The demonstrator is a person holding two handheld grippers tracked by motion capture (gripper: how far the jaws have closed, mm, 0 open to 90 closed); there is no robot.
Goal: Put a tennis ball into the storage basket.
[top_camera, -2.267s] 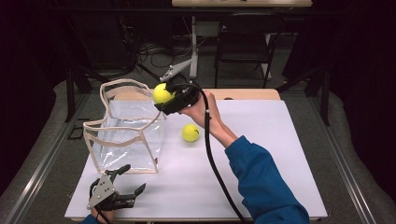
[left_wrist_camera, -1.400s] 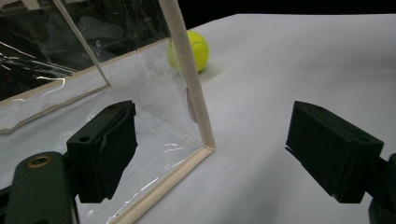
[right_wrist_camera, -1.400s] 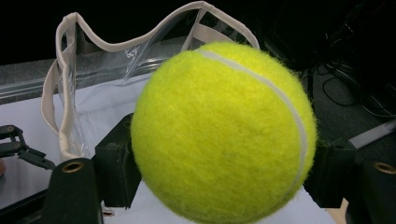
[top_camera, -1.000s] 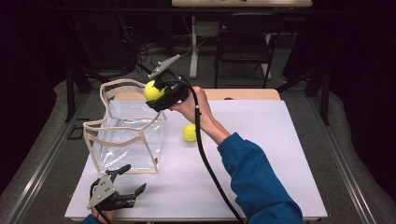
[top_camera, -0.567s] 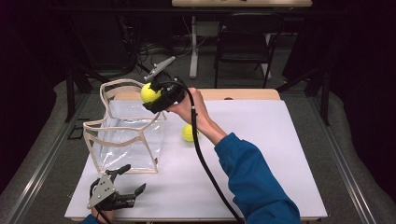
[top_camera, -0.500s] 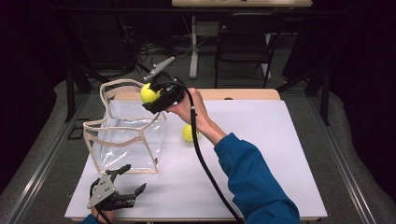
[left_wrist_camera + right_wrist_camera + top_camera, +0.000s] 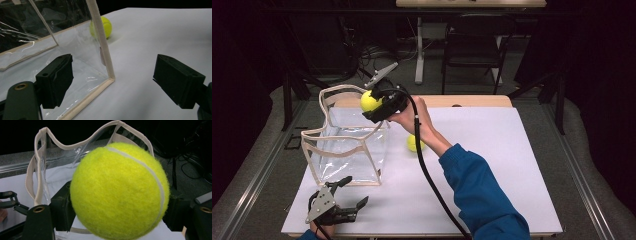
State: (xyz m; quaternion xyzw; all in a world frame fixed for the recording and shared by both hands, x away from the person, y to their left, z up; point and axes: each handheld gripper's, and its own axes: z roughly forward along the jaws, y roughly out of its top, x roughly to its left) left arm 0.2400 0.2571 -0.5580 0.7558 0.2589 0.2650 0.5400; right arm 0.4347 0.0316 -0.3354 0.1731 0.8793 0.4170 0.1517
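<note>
Carry step: right gripper pinches tennis ball above clear bag (left gripper spread, idle); next, lower and release inside.

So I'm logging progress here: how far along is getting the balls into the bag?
Nothing looks done yet: the clear bag seems to hold no ball. In hand: the right gripper is shut on a tennis ball at the bag's top rim. Left: drop it in, then fetch the second ball lying on the table. The left gripper rests open by the bag's near corner.
</note>
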